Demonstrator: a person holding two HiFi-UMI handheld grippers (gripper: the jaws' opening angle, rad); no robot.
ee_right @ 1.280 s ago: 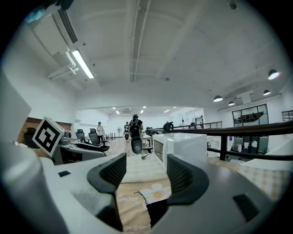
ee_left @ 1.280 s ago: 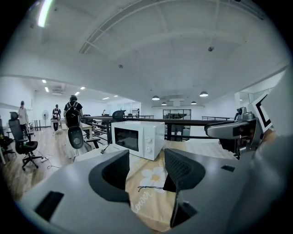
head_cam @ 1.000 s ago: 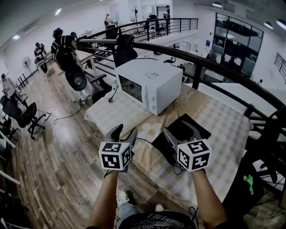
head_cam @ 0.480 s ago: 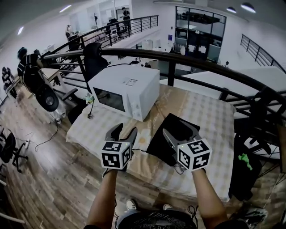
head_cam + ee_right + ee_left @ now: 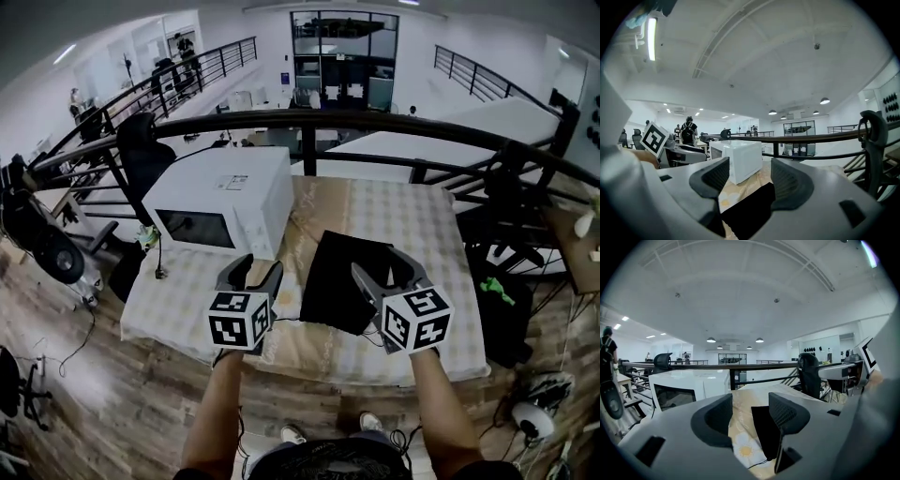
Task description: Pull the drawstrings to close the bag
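The left gripper (image 5: 255, 273) and right gripper (image 5: 383, 272) hang wide open, empty. They're poised by the black bag (image 5: 339, 267), presumably lining up on its drawstring (image 5: 759, 463).

A microwave (image 5: 220, 202) sits on the left half of a table (image 5: 422, 225). A bag (image 5: 333, 277) lies to its right. A railing (image 5: 375, 120) runs behind the table.
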